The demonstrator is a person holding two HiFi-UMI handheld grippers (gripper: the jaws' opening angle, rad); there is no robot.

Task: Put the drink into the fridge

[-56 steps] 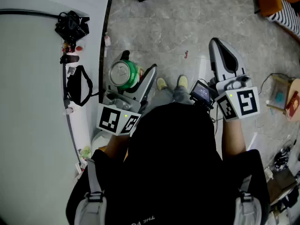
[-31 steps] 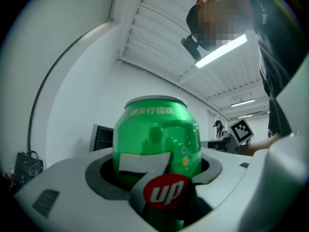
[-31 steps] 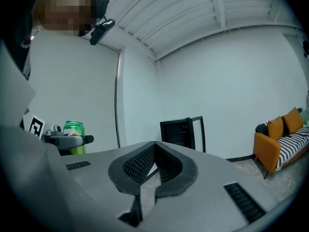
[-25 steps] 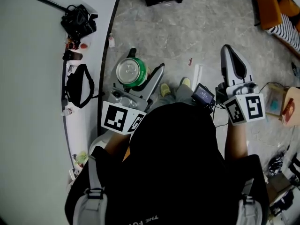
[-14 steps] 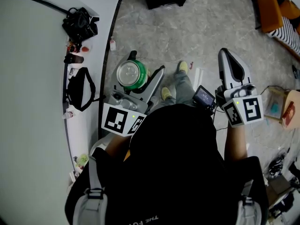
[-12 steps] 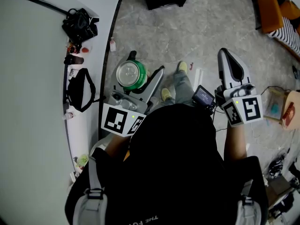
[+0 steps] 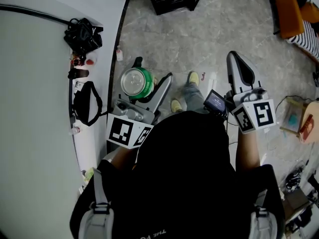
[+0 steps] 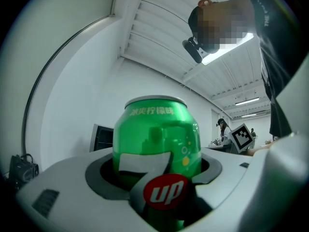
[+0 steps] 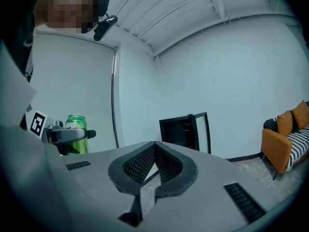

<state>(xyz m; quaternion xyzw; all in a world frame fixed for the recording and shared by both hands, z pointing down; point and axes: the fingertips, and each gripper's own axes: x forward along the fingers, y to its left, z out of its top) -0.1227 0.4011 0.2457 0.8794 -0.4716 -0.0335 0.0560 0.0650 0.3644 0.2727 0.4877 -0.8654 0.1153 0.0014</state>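
Left gripper view shows the green drink can (image 8: 157,139) upright, clamped between the widely spread fingers of the left gripper (image 7: 149,72). It is carried above the floor (image 7: 199,29), well short of the black fridge (image 9: 186,129). The right gripper (image 9: 153,151) has its fingers closed together on nothing. A loosened hold would likely drop the can, and a misjudged approach could knock it against the fridge's door frame.

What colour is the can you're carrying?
It's a green aluminium drink can, white-and-red logo; clearest in the left gripper view.
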